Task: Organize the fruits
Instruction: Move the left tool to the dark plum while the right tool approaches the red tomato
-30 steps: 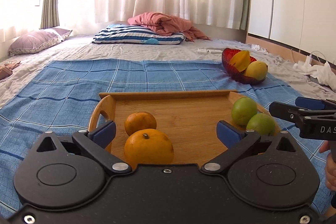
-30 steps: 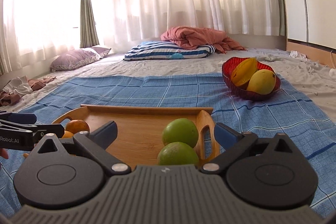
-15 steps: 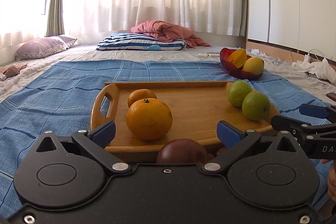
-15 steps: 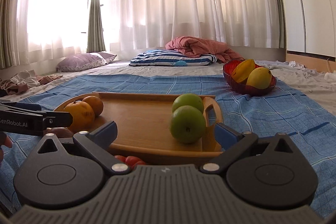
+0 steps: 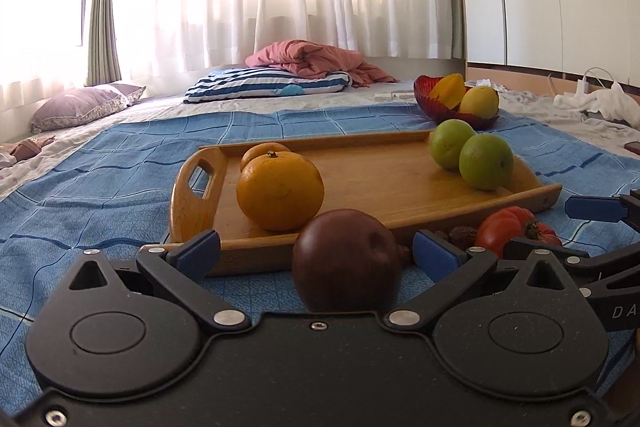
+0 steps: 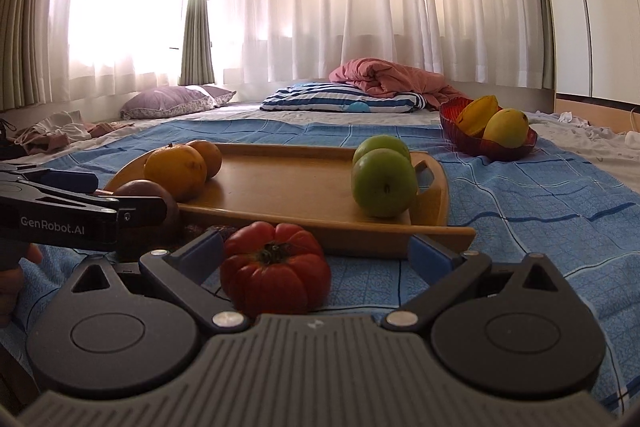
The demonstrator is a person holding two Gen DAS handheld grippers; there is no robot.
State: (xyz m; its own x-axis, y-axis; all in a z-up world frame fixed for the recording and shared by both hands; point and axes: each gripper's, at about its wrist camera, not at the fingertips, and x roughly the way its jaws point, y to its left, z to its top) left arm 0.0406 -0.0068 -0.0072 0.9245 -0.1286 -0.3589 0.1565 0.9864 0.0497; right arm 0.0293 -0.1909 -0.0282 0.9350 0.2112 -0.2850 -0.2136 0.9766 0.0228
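A wooden tray (image 5: 384, 183) lies on the blue cloth with two oranges (image 5: 280, 191) at its left and two green apples (image 5: 486, 161) at its right. A dark purple fruit (image 5: 347, 261) sits on the cloth before the tray, between the wide-open fingers of my left gripper (image 5: 316, 253). A red ribbed tomato (image 6: 275, 269) sits on the cloth between the open fingers of my right gripper (image 6: 316, 253), closer to the left finger. Neither fruit is gripped. The tray (image 6: 280, 187), oranges (image 6: 176, 169) and apples (image 6: 383, 183) also show in the right wrist view.
A red bowl (image 5: 428, 99) with yellow fruits stands on the bed beyond the tray's right end. Small dark fruits (image 5: 460, 235) lie by the tray's front edge. Pillows (image 5: 264, 87) and a pink blanket lie at the back. White clothes and cables lie at far right.
Both grippers have pulled back and dropped low in front of the tray. The purple fruit and the tomato have come into view between the open fingers.
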